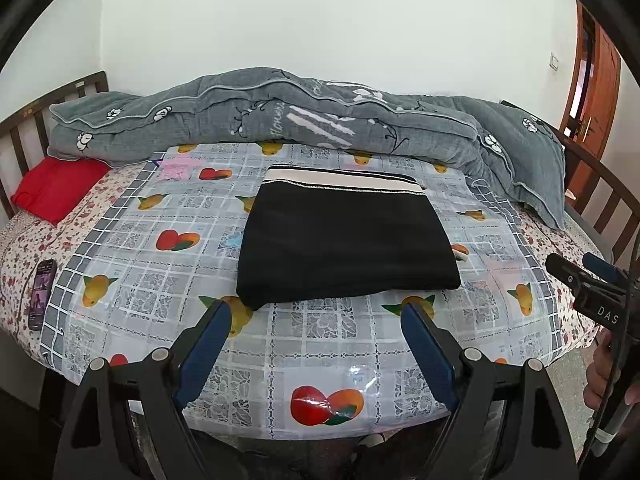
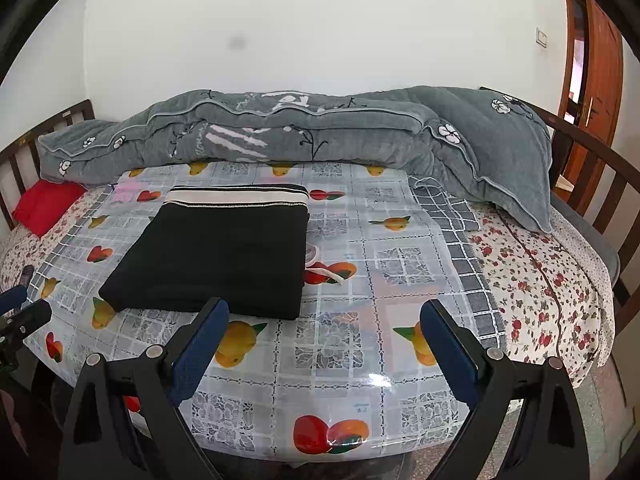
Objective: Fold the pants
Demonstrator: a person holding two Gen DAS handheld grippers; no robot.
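Note:
Black pants (image 1: 344, 240) lie folded into a flat rectangle on the fruit-print plastic cover (image 1: 312, 344) of the bed, white striped waistband at the far edge. They also show in the right wrist view (image 2: 216, 256), with a white drawstring (image 2: 326, 274) sticking out at their right side. My left gripper (image 1: 318, 312) is open and empty, held just short of the pants' near edge. My right gripper (image 2: 324, 314) is open and empty, near the pants' near right corner. The right gripper also appears at the right edge of the left wrist view (image 1: 580, 276).
A grey quilt (image 1: 280, 116) is bunched along the back of the bed. A red cloth (image 1: 56, 190) lies at the back left. A phone (image 1: 42, 294) lies on the floral sheet at left. Wooden rails (image 2: 600, 176) flank the bed; a door (image 2: 600, 60) stands at right.

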